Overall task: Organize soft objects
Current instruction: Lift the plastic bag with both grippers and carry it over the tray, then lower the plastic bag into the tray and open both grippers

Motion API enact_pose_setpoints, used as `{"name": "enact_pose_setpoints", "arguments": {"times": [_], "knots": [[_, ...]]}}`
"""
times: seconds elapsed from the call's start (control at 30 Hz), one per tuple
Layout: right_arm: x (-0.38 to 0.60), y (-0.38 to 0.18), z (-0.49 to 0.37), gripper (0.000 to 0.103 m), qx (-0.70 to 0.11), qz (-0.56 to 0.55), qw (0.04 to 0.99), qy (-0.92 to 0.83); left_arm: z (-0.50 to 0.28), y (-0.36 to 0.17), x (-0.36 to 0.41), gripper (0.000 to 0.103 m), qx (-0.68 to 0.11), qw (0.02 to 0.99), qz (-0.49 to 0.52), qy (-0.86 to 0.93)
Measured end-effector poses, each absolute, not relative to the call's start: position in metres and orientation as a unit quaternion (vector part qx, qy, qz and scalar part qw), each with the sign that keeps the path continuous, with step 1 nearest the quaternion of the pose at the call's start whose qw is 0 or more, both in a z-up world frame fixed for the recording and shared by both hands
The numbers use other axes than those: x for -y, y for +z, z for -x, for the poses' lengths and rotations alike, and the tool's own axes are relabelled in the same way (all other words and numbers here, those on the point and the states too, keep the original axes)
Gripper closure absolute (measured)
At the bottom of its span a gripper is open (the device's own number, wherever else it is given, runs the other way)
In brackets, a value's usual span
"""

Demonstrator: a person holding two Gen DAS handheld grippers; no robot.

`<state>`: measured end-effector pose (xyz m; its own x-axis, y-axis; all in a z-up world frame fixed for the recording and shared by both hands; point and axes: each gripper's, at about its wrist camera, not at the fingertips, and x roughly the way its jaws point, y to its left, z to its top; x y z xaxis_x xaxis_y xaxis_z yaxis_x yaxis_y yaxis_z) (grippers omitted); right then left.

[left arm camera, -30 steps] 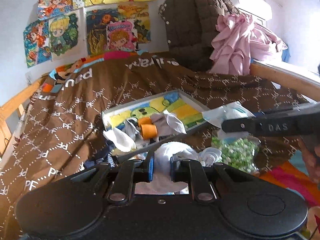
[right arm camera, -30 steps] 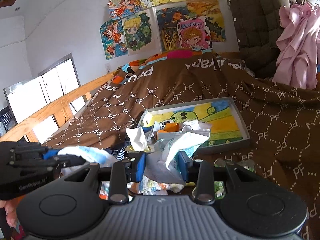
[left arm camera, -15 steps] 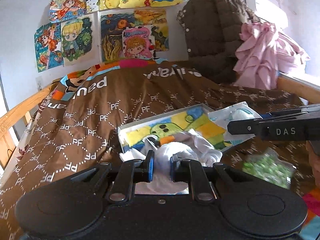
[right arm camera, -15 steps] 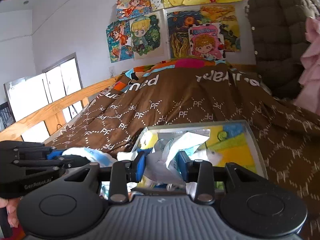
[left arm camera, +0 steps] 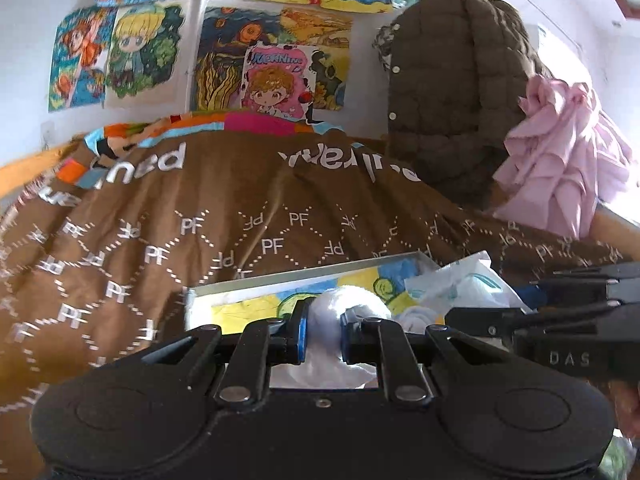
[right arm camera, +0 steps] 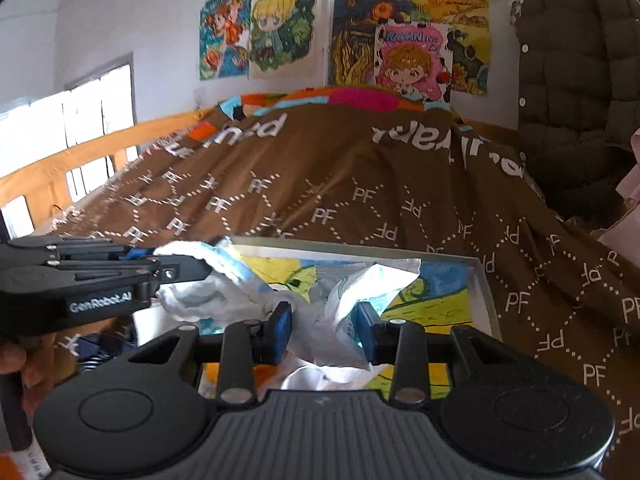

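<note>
Left wrist view: left gripper (left arm camera: 323,334) has its fingers (left arm camera: 298,334) pinching a white soft bundle (left arm camera: 350,312), cloth or tissue, can't say which. Bundle hangs right at the near edge of the shallow picture-lined box (left arm camera: 280,280).
Right gripper from here: right gripper (left arm camera: 472,314) pokes in from the right edge, a crinkly white-and-blue packet (left arm camera: 460,284) sticking out past it over the box's right end.
How I'd do the drop: my guess is both loads are headed into the box. Get each one fully past the near wall before letting go, lower first, and open one hand at a time so the two don't snag.
Bed, left view: brown PF-print duvet (left arm camera: 160,248) covers the bed and the box sits on it, so it's squishy and the box could tip if pushed.
Right wrist view: its fingers (right arm camera: 280,330) are part-spread, clamped on that crinkly packet (right arm camera: 360,292), which sits over the box's (right arm camera: 482,300) yellow and blue lining.
Left gripper from here: comes in from the left (right arm camera: 188,270), white bundle (right arm camera: 216,280) at its tip, beside the packet.
Room: cartoon drawings (right arm camera: 412,60) taped on the white wall, dark quilted jacket (right arm camera: 580,80) hanging at right, pink garment (left arm camera: 560,160) next to it, wooden bed rail (right arm camera: 100,148) and a bright window (right arm camera: 80,112) on the left.
</note>
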<state>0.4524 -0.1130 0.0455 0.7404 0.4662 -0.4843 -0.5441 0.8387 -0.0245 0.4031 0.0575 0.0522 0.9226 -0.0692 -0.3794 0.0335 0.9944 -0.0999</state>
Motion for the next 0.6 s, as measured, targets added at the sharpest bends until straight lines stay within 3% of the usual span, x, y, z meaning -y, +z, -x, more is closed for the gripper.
{"name": "enact_pose_setpoints", "arguments": {"times": [0.6], "knots": [[0.074,0.005,-0.486,0.063,-0.273,0.139,0.912,0.271,-0.457,-0.019,-0.075,0.086,-0.236,0.962,0.133,-0.027]]}}
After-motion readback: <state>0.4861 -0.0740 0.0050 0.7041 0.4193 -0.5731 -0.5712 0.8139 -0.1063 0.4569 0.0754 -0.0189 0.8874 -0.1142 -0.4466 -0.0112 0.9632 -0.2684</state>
